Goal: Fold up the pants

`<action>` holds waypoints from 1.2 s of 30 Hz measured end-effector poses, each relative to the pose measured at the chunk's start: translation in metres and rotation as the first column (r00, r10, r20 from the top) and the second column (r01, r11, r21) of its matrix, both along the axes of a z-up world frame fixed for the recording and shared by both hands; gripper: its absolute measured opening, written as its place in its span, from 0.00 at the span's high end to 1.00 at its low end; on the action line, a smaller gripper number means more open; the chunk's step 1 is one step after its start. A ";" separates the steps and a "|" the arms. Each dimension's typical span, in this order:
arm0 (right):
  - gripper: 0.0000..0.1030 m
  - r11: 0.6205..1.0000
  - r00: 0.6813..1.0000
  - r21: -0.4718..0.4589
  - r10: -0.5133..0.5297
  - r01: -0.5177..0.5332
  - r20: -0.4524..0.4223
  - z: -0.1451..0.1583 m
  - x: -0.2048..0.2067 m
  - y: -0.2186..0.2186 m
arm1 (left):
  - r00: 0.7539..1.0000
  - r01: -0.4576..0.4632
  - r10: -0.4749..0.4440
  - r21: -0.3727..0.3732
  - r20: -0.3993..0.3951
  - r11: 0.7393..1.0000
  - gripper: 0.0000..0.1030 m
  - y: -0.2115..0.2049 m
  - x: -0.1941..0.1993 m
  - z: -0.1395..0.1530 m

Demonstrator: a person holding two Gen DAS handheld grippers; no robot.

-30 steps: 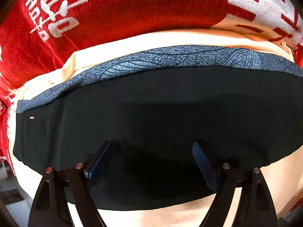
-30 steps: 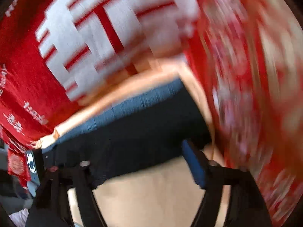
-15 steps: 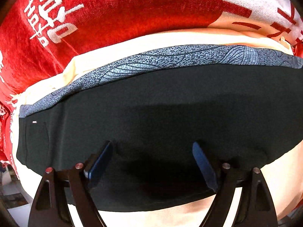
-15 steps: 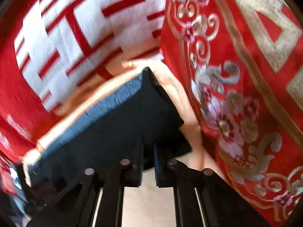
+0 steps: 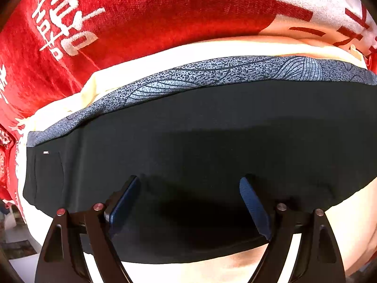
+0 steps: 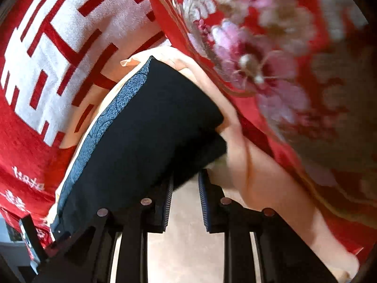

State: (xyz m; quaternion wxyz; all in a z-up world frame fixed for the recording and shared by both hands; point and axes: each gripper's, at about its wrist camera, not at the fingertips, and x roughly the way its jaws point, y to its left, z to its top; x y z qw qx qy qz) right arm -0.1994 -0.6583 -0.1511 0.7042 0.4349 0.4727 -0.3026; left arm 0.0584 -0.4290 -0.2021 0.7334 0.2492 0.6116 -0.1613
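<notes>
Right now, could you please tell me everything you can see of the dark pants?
The dark pants lie folded flat into a long band of matte black cloth on a cream sheet. A blue-grey speckled waistband with fine line patterns runs along the far edge. A small white tag sits above a pocket seam at one end. The left tongs stand wide over the near edge. The right tongs, opening, straddle a layered corner.

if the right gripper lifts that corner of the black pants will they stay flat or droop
Probably droop: the black pants lie as soft stacked layers, and the corner by the right gripper already bulges. Likely light. The layers might slide apart, since nothing visible pins them.
</notes>
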 end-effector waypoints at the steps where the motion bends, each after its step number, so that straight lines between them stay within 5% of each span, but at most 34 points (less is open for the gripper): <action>1: 0.76 1.000 1.000 -0.008 -0.009 0.009 -0.004 -0.002 0.001 -0.001 | 1.000 0.001 -0.001 0.001 0.001 1.000 0.15 0.000 0.000 0.000; 14: 0.66 0.996 0.997 -0.048 -0.068 0.069 0.019 -0.001 0.004 -0.004 | 1.000 -0.018 0.018 0.001 0.017 1.000 0.09 0.002 -0.001 -0.001; 15: 0.70 0.996 0.998 -0.061 -0.058 0.059 0.013 -0.002 0.008 -0.005 | 1.000 -0.017 0.017 0.003 0.017 1.000 0.09 0.002 -0.001 0.000; 17: 0.96 0.996 0.999 -0.091 -0.008 0.004 -0.049 -0.002 0.021 -0.005 | 1.000 -0.011 0.010 0.013 0.020 1.000 0.09 0.000 -0.003 0.004; 21: 0.96 0.979 0.997 -0.191 0.072 -0.073 -0.015 0.038 0.017 -0.004 | 0.998 0.057 -0.056 -0.034 0.026 0.998 0.09 -0.010 -0.015 0.019; 24: 0.95 0.977 0.990 -0.174 0.107 -0.122 -0.090 0.025 0.014 -0.005 | 0.994 0.110 -0.110 0.005 0.008 0.994 0.09 -0.018 -0.029 0.009; 26: 0.91 0.995 0.989 -0.091 0.036 -0.050 -0.146 0.010 0.000 -0.013 | 0.996 0.084 -0.084 -0.002 0.010 0.996 0.09 -0.017 -0.031 0.010; 30: 0.87 0.984 0.991 -0.165 0.048 -0.069 -0.123 0.044 -0.017 0.001 | 0.999 0.041 -0.042 -0.035 -0.030 0.999 0.09 -0.012 -0.024 0.019; 36: 0.87 0.937 0.973 -0.262 0.219 -0.231 -0.078 0.054 0.046 -0.011 | 1.000 0.016 -0.015 -0.075 0.026 0.997 0.09 -0.035 0.000 0.033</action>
